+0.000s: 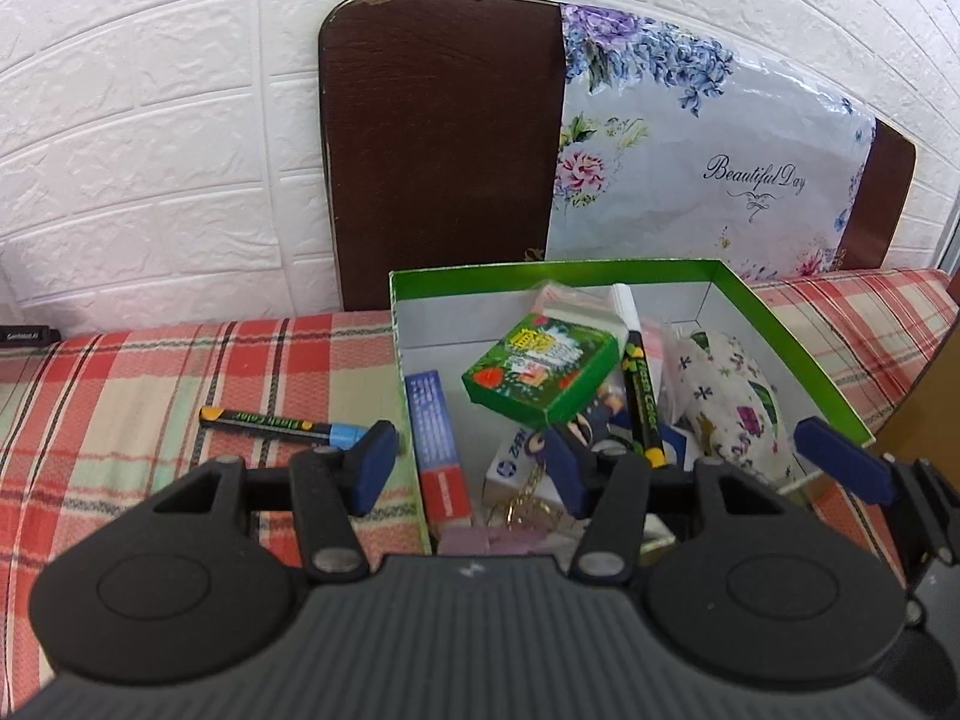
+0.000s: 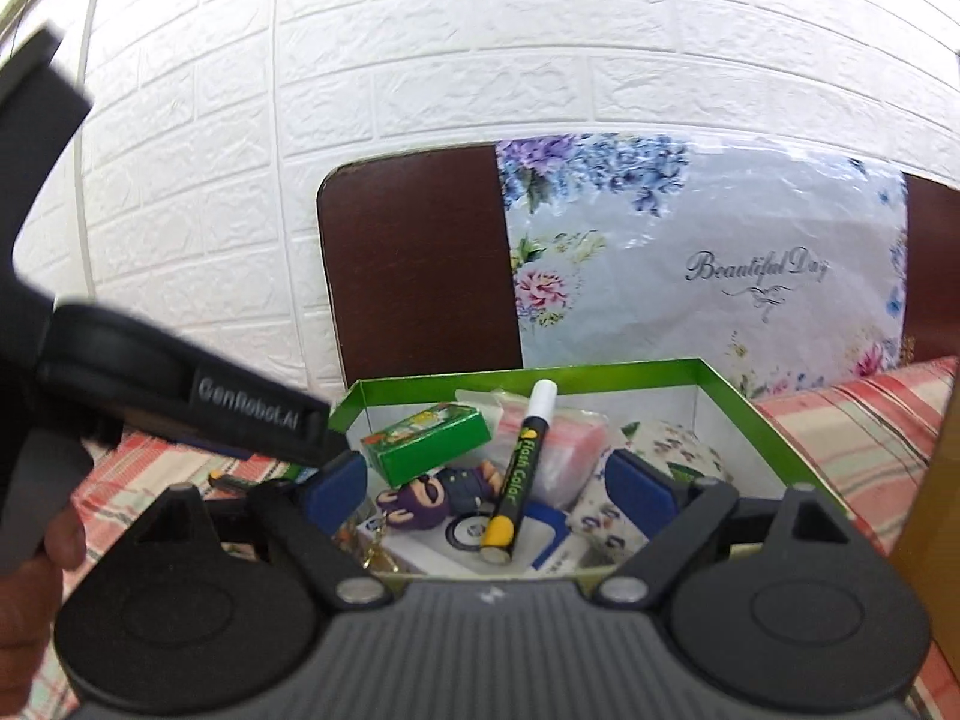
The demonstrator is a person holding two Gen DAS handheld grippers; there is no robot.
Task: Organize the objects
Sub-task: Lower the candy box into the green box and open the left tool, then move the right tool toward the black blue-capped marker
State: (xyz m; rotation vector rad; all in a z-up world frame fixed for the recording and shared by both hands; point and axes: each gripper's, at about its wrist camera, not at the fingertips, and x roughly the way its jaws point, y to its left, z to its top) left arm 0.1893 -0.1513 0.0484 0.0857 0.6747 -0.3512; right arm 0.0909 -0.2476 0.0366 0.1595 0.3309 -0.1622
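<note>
Item one: green box with white inside, lower centre of both views, open, standing on the plaid cloth.

Contents I can make out: a green carton tilted on top of the pile; a white-capped marker lying across it, yellow end toward me; a floral pouch at the right wall; a red-and-blue carton upright against the left wall; a purple figure keychain near the front; a pink packet behind the marker.

Outside the box: a blue-capped marker on the cloth, left of the box, just beyond my left gripper.

Left gripper: fingers partly spread, one either side of the box's left wall, pinching nothing.

Right gripper: fingers spread wide above the contents, nothing between them.

Left view only: the blue-capped marker in full. Right view only: the keychain's face, and a hand at the left edge.
</note>
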